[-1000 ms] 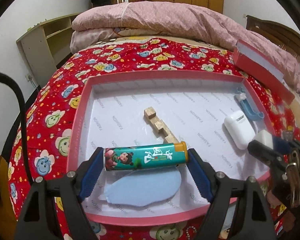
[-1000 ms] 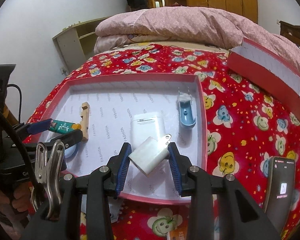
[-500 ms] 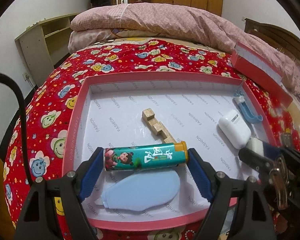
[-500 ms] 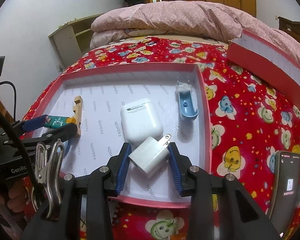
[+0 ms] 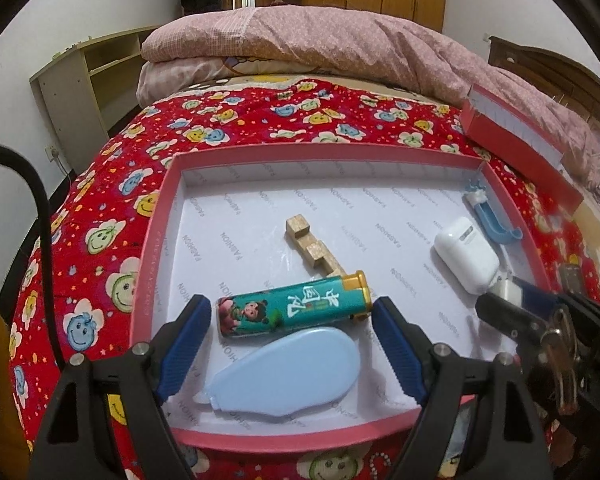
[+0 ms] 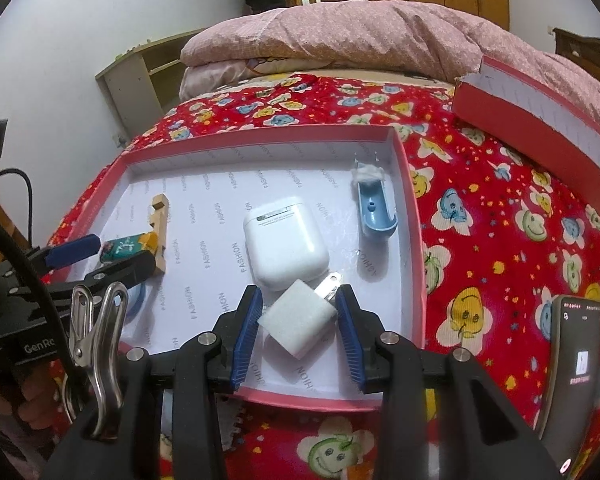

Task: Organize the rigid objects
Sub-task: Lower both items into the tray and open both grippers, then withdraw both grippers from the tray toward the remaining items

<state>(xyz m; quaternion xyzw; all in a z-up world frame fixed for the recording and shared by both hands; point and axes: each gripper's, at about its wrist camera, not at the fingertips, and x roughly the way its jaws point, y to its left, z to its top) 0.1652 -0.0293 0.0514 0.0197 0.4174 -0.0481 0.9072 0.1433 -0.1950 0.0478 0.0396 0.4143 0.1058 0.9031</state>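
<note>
Pink box lid [image 5: 156, 240] already holds six items; left claw [image 5: 292, 344] is spread around the lighter [image 5: 292, 310], right claw [image 6: 296, 332] loosely brackets the charger plug [image 6: 300, 320], apparently releasing.

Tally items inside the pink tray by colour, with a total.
White: 2, earbud case and charger
Blue: 2, tape dispenser and scoop
Teal: 1, lighter
Wood: 1, block
Total: 6

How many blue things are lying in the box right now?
2: a blue tape dispenser by the near rim under the left jaws, and a blue holder against the far right wall. None looks hidden.
</note>
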